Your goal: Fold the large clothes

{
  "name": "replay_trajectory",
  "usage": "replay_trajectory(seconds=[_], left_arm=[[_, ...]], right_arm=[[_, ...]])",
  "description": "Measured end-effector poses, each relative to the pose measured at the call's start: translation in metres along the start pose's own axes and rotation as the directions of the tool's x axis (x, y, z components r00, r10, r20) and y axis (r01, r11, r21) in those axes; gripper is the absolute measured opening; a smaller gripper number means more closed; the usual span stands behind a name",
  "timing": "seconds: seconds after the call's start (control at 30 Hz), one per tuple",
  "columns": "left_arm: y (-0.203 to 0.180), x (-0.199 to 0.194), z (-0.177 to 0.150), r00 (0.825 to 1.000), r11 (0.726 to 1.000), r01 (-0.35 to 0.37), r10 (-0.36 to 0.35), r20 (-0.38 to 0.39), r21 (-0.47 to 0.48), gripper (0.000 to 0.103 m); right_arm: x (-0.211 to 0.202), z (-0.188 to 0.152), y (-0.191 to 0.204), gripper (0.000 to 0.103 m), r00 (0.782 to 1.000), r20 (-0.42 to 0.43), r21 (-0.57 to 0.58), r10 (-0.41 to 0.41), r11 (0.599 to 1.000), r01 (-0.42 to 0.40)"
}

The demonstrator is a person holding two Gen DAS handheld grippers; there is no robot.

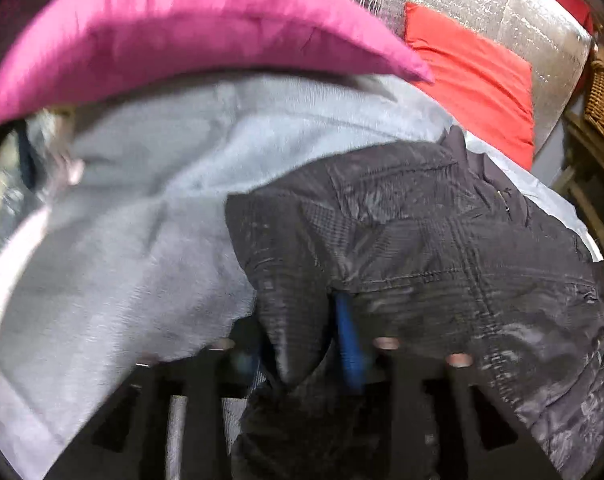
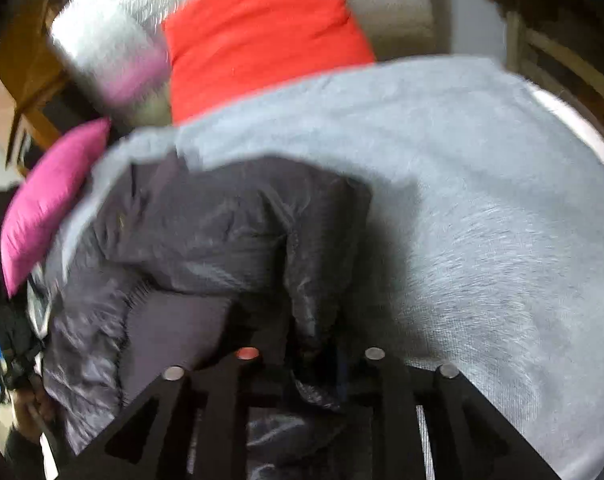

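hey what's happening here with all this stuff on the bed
A person holding a gripper in each hand is folding a dark puffy jacket that lies on a grey fleece blanket. A fold of jacket fabric runs between the left gripper's fingers, and another between the right gripper's. Whether either is pinching it firmly is unclear. A pink pillow and a red pillow lie behind.

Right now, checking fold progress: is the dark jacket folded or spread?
Neither: the dark jacket lies bunched and creased on the grey blanket.
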State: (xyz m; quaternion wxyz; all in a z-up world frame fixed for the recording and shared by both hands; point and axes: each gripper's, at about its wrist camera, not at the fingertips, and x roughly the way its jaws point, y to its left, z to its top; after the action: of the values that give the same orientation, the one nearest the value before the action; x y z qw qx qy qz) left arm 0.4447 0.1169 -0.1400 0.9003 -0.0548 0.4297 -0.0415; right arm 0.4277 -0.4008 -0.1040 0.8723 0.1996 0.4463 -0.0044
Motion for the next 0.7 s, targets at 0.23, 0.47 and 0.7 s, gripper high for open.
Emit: replay_trajectory(seconds=[0.23,0.47,0.7], left_arm=[[-0.029,-0.083,-0.013,0.967,0.997,0.051,-0.065,0.248,0.063,0.073],[-0.083,-0.026,-0.071,1.0,0.982,-0.005,0.001,0.024,0.191,0.074],[-0.059,-0.1,-0.079,0.988,0.985,0.009,-0.035,0.149,0.172,0.073]], right_arm=[[-0.074,-0.02,0.07,0.08,0.982,0.139,-0.152,0.127,0.983,-0.106],[0.004,-0.086,0.112,0.076,0.996,-0.054,-0.315,-0.073,0.948,0.052],[-0.055,-0.102,0.144,0.075,0.988,0.095,-0.45,-0.121,0.88,0.151]])
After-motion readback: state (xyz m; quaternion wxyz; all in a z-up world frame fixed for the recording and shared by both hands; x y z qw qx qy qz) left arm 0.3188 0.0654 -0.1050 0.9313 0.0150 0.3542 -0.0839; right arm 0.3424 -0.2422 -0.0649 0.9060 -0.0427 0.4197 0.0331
